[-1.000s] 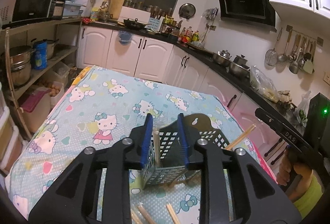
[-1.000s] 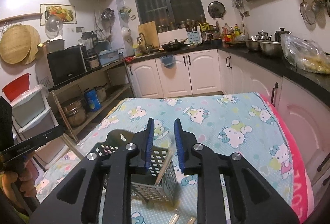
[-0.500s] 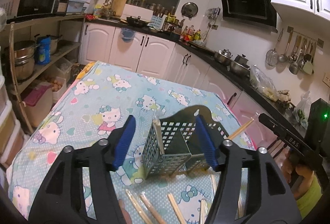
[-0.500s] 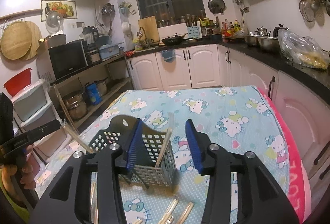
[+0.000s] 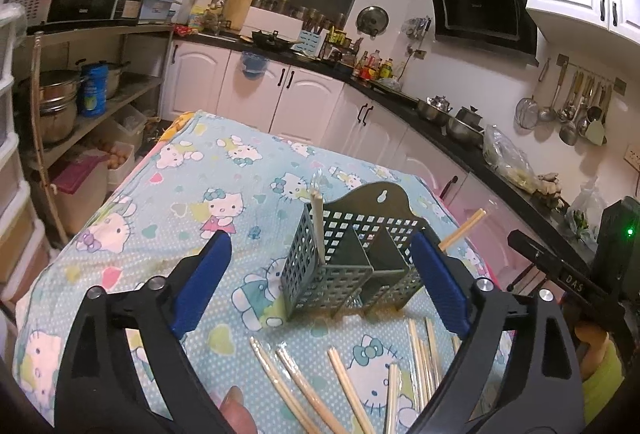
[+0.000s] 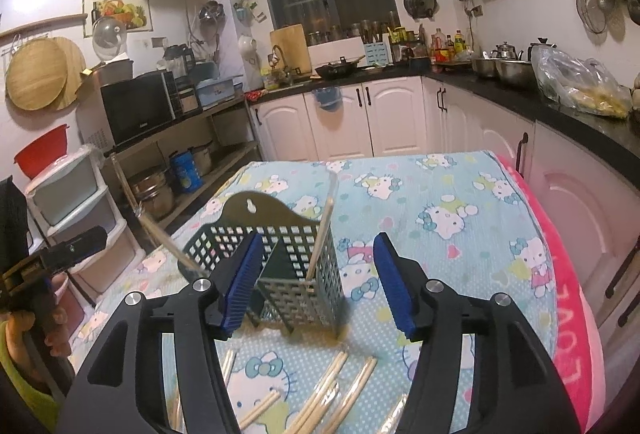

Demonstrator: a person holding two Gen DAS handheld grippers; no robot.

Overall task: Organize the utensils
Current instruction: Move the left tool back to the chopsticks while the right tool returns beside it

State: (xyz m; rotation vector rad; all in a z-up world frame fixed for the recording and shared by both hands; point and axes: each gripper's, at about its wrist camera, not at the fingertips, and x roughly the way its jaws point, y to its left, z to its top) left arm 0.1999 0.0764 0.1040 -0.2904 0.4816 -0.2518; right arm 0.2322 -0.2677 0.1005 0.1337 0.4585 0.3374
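Chopsticks [image 5: 308, 386] lie scattered on the patterned cloth at the near edge of the table [image 5: 192, 186], just in front of the grey perforated caddy [image 5: 352, 258]. One chopstick [image 5: 318, 226] stands upright in the caddy's left compartment; another [image 5: 462, 230] leans out over its right end.

Handling judgement: the sticks look light, thin, stiff and smooth, some in clear wrappers, so likely to roll or slip. Best taken near the middle, across the width, one or two at a time. The caddy seems light too and could tip if nudged.

Left gripper [image 5: 320, 290]: jaws spread wide, holding nothing, framing the caddy. Right gripper [image 6: 318, 286]: jaws apart, empty, the caddy's right end between them but untouched.

Versus one second ago: both grippers were nearly closed at the caddy, each by a chopstick; both have since opened and backed off, so loose sticks now show in front.
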